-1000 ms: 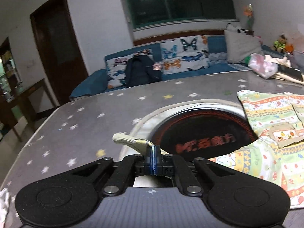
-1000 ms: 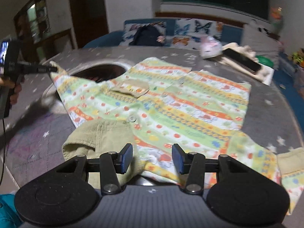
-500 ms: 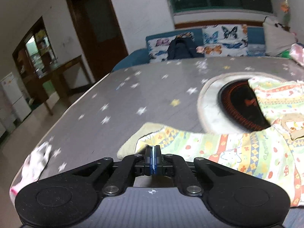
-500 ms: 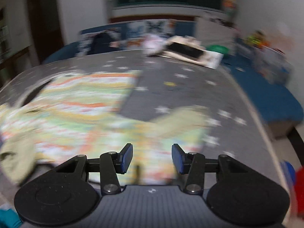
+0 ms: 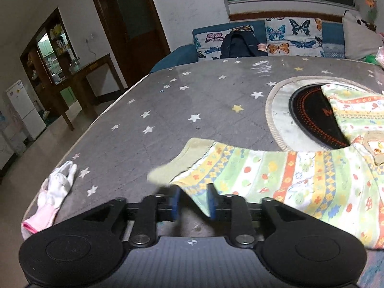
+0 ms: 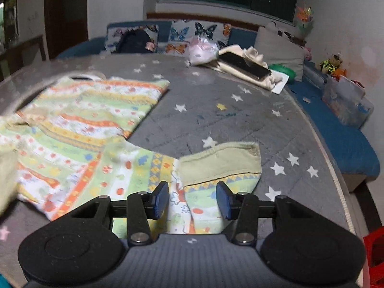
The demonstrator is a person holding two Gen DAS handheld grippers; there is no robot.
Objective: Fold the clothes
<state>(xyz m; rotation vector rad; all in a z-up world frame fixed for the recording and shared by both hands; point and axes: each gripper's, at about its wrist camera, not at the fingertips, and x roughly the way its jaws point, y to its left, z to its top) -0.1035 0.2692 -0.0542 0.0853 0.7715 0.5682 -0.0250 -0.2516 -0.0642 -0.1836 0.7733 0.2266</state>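
Observation:
A child's patterned shirt with green, orange and yellow stripes lies spread on the grey star-print table. Its left sleeve with an olive cuff stretches toward my left gripper, which is open with the sleeve edge lying between its fingers. In the right wrist view the shirt lies to the left, and its right sleeve with an olive cuff lies just ahead of my right gripper, which is open above the sleeve.
A white and pink glove lies at the table's near left edge. A round black hotplate sits in the table under the shirt's hem. Bags, cloth and a dark flat device sit at the far right. A blue sofa borders the table.
My left gripper has opened and let go of the left sleeve, which now lies flat on the table. My right gripper has swung right, over the right sleeve cuff.

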